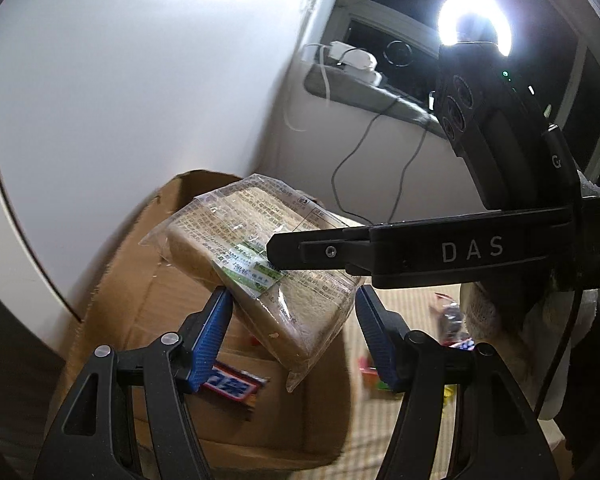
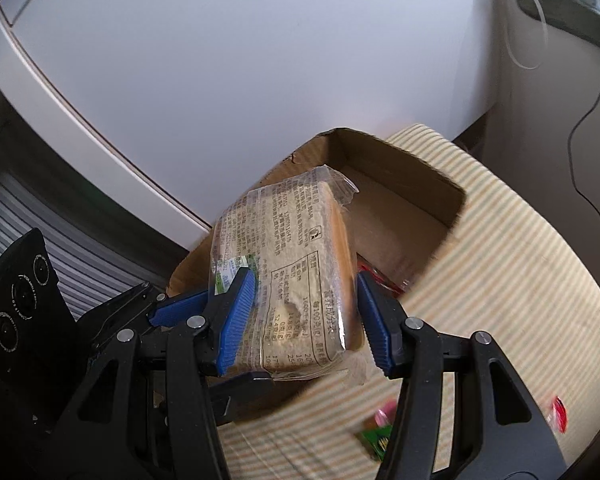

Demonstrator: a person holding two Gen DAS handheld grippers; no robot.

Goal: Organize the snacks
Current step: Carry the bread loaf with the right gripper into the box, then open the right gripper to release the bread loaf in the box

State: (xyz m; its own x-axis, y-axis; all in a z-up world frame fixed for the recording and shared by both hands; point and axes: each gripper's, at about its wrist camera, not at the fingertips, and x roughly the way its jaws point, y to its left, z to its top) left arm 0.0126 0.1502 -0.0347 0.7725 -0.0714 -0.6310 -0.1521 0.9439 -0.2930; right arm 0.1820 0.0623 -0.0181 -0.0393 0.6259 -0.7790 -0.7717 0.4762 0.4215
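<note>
A clear-wrapped bread loaf (image 1: 260, 264) (image 2: 296, 280) hangs above an open cardboard box (image 1: 148, 280) (image 2: 404, 184). My right gripper (image 2: 306, 316) is shut on the bread loaf, blue pads on both sides; its black fingers reach in from the right in the left wrist view (image 1: 284, 252). My left gripper (image 1: 292, 328) is open, its pads either side of the loaf's lower end without clearly pressing it; it shows at lower left in the right wrist view (image 2: 188, 312). A wrapped candy bar (image 1: 236, 390) lies in the box.
The box stands on a striped cloth (image 2: 520, 280). Small snack packets lie on it: green (image 2: 376, 440), red (image 2: 558, 418), more at right (image 1: 448, 320). A white wall (image 2: 260, 60) rises behind. A ledge with chargers and cables (image 1: 360, 72) and a ring light (image 1: 476, 16) are at back right.
</note>
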